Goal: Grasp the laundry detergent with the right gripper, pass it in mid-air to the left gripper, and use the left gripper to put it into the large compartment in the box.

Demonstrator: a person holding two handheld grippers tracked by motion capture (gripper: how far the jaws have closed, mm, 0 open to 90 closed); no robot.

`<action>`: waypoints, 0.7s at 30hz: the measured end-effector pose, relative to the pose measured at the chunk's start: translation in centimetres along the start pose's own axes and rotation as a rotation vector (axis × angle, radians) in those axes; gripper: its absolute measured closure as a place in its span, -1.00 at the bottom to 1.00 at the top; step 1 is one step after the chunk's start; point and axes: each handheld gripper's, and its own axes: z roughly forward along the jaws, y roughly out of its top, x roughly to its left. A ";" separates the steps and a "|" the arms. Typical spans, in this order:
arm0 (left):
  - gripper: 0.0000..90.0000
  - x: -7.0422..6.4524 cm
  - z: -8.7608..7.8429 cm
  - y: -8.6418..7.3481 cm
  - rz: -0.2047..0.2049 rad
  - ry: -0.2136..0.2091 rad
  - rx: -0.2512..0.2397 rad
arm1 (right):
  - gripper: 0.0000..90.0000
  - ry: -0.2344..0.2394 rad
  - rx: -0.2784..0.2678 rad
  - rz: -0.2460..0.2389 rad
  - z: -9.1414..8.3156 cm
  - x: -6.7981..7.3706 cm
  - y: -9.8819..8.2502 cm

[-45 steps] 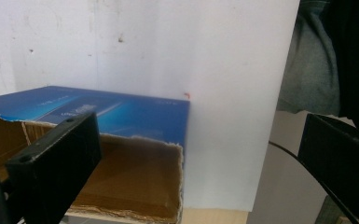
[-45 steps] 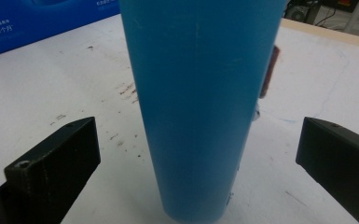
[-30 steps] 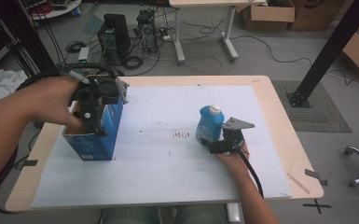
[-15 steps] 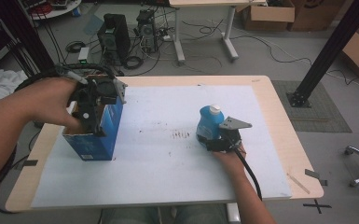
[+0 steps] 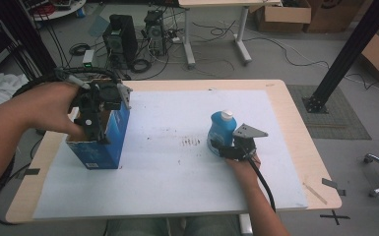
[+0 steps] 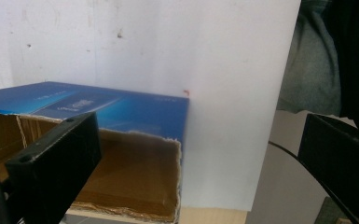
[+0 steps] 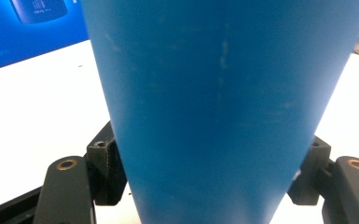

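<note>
White paper covers the wooden table (image 5: 295,123), and right of its middle stands the blue bottle (image 5: 220,132) with its pale cap up. Look at the right gripper (image 5: 229,150): its jaws have just been closing and now sit on either side of the bottle's lower body, pads (image 7: 106,172) touching the plastic. That reads as a grip, low on the bottle. To do it well, I'd say squeeze squarely across the widest part and lift straight, since a tall bottle held low may tip.

Over on the left, the left gripper (image 5: 96,110) hangs above the open blue box (image 5: 101,147), jaws wide apart, one inside the cardboard opening and one outside the wall, nothing pinched. Bracing that box would help if the bottle is headed there.

Beyond the table: computer towers (image 5: 123,37), loose cables on grey floor, cardboard boxes (image 5: 283,12), a black frame post (image 5: 347,54).
</note>
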 end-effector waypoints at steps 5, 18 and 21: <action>-1.00 0.0 0.1 0.2 0.001 0.001 -0.002 | -0.31 0.007 -0.004 -0.003 0.0 0.0 0.0; -1.00 0.1 0.3 0.4 0.001 -0.003 0.000 | -0.17 0.003 -0.027 -0.013 -0.1 0.0 0.0; -1.00 0.1 0.3 0.5 -0.001 -0.003 0.000 | -0.14 -0.002 -0.030 -0.014 -0.2 0.1 0.0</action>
